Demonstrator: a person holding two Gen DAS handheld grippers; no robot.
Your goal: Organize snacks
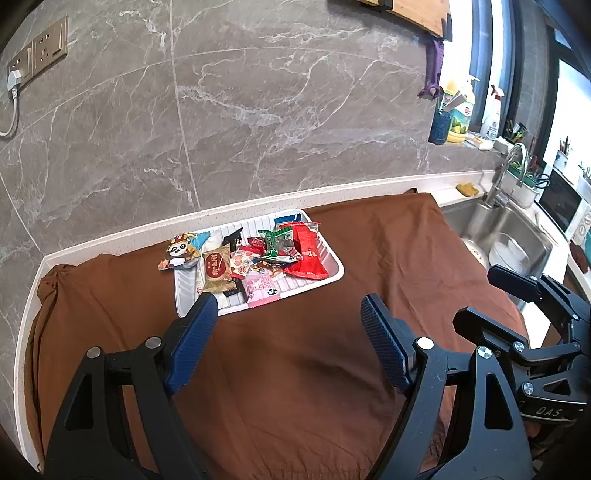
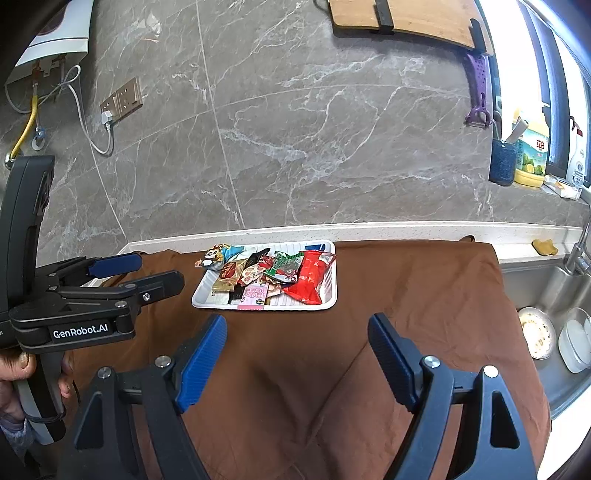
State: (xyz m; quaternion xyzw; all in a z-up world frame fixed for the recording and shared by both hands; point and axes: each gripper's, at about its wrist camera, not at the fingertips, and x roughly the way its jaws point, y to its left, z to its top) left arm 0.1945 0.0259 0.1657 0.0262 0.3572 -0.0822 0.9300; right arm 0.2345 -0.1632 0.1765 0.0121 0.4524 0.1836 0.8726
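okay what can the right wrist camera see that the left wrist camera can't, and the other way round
Only the right wrist view shows the white water heater with its yellow hose, and the hand holding the left claw.

Only the left wrist view shows the microwave past the sink.

Both show the white tray of snacks on the brown cloth, the red packet, the sink, and both claws open and empty, including the right claw.
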